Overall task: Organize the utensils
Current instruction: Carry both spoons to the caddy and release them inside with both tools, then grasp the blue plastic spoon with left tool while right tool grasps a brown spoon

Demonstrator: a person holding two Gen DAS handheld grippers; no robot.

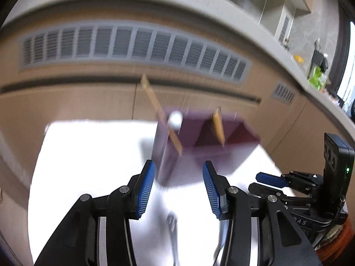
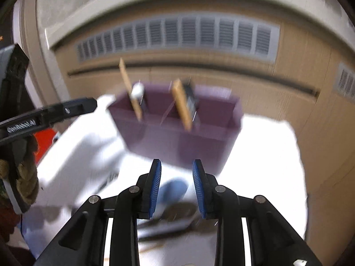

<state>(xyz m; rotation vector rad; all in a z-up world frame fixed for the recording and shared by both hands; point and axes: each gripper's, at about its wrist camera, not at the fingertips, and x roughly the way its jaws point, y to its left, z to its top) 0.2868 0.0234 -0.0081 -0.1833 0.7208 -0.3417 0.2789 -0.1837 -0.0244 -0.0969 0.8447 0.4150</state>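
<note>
Both pictures are blurry, so small things are hard to make out.

Nearest in the left wrist view is the left gripper (image 1: 177, 177). Its jaws stand apart and nothing is between them. Just below them, on the white tabletop (image 1: 88, 155), lies a blurry grey fork (image 1: 174, 223), with its prongs pointing away from the camera. To the right sits the right gripper (image 1: 271, 180), low over the tabletop.

In the right wrist view the right gripper (image 2: 176, 184) also has its jaws apart, with nothing held. Under and past them lie a blue, spoon-shaped thing (image 2: 174, 190) and some dark, flat utensils (image 2: 168, 223) that I cannot tell apart.

Farther back stands the purple organizer box (image 1: 199, 146). It has compartments. A long wooden stick (image 1: 159, 110) and a white round-topped piece (image 1: 175, 119) stand in the left one. A wider wooden handle (image 1: 218, 128) leans in the middle one. The right one looks empty.

The step in hand looks like reaching down for the next utensils. To do it well, each gripper should line up its jaws across the thin handle, not along it. It should go low enough that the pads reach both sides of the handle. Flat utensils can slip on a smooth tabletop, so squeeze slowly. The two grippers are close, so keep them from bumping. Lift straight up before going to the box.
</note>
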